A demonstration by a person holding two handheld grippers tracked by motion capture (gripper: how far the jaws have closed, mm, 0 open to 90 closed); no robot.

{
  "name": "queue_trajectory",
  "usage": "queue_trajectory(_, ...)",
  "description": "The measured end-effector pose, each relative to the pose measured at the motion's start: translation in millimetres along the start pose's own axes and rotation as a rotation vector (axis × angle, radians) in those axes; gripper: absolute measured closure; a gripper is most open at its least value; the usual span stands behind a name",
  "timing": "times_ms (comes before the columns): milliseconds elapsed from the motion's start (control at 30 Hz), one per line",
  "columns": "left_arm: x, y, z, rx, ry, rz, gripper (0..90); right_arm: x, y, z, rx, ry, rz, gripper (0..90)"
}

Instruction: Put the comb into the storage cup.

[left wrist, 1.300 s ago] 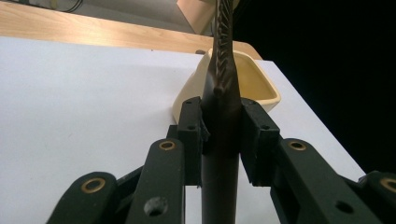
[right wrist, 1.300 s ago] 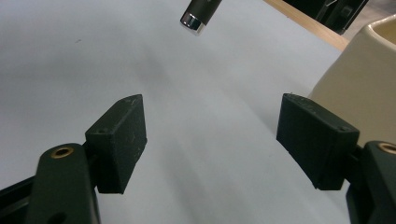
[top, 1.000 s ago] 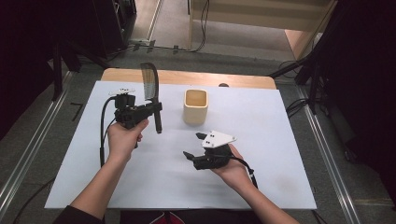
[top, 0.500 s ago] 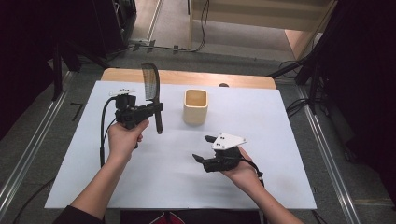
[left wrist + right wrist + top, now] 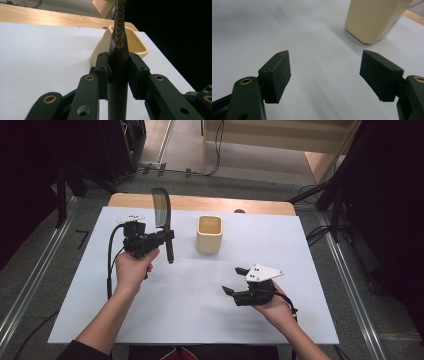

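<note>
Comb in hand, cup still waiting

Claw positions first. Nearest the person, the right claw hovers low over the white counter with its jaws spread wide and nothing between them; in the right gripper view only bare counter lies between the two pads, and the cream cup stands ahead of it and off to one side, well apart.

Farther out, the left claw is clenched on a dark comb. It grips the handle about midway, so the toothed part stands upright above the jaws and the handle end hangs below them, clear of the counter. In the left gripper view the pads press on the comb from both sides.

Beyond that claw and to its right stands the cup, upright, open at the top, and apparently empty.

As a judgement: the pick-up is done and the comb is lifted and held steady. What is left is likely to carry it over the cup, lower it in, and let go.
</note>
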State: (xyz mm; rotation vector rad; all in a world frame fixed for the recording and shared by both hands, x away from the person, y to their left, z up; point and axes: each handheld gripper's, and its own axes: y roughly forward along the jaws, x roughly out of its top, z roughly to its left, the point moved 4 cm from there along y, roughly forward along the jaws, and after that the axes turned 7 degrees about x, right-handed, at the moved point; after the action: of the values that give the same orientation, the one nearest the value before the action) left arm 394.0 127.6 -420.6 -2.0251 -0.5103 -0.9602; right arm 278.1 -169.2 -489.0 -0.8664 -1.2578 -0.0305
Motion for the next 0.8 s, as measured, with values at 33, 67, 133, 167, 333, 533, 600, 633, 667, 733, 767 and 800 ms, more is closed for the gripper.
queue_trajectory(33, 0.0, 0.1, 0.0, 0.001, 0.001, -0.001, 73.0, -3.5, -3.9, -2.4, -0.008, 0.0, 0.004, 22.9)
queue_trajectory(67, -0.1, 0.1, 0.2, 0.001, 0.004, 0.001, 73.0, -3.5, -3.9, -2.4, -0.008, 0.0, 0.004, 22.9)
queue_trajectory(133, -0.2, 0.5, 0.3, 0.002, 0.004, 0.0, 73.1, -7.1, -7.6, -4.9, -0.019, 0.003, 0.006, 22.9)
queue_trajectory(167, -0.2, 0.5, 0.3, 0.001, 0.004, -0.001, 73.0, -9.1, -9.6, -5.8, -0.024, 0.008, 0.009, 22.9)
queue_trajectory(333, 0.2, 0.2, 0.3, 0.0, 0.003, -0.007, 73.1, -18.9, -20.2, -11.0, -0.041, 0.017, 0.021, 22.9)
queue_trajectory(533, 0.1, 1.8, 1.6, 0.008, 0.007, -0.006, 73.1, -26.7, -26.7, -14.5, -0.051, 0.019, 0.035, 22.9)
queue_trajectory(600, 0.5, 2.1, 1.7, 0.005, 0.007, -0.012, 73.1, -29.5, -29.5, -15.5, -0.056, 0.025, 0.037, 22.9)
queue_trajectory(633, 0.8, 2.3, 1.5, 0.004, 0.008, -0.016, 73.1, -31.2, -30.9, -15.6, -0.058, 0.03, 0.041, 22.9)
queue_trajectory(667, 1.1, 2.7, 1.5, 0.005, 0.013, -0.02, 73.0, -32.7, -32.4, -16.0, -0.059, 0.026, 0.043, 22.9)
queue_trajectory(733, 1.6, 3.4, 1.1, 0.006, 0.015, -0.025, 73.1, -36.7, -36.0, -17.4, -0.069, 0.034, 0.043, 22.8)
queue_trajectory(767, 2.1, 4.0, 0.6, 0.005, 0.015, -0.027, 73.1, -36.7, -36.0, -17.4, -0.069, 0.034, 0.043, 22.8)
queue_trajectory(800, 2.9, 5.2, -0.7, 0.004, 0.018, -0.032, 73.0, -38.6, -37.8, -18.6, -0.069, 0.043, 0.043, 22.8)
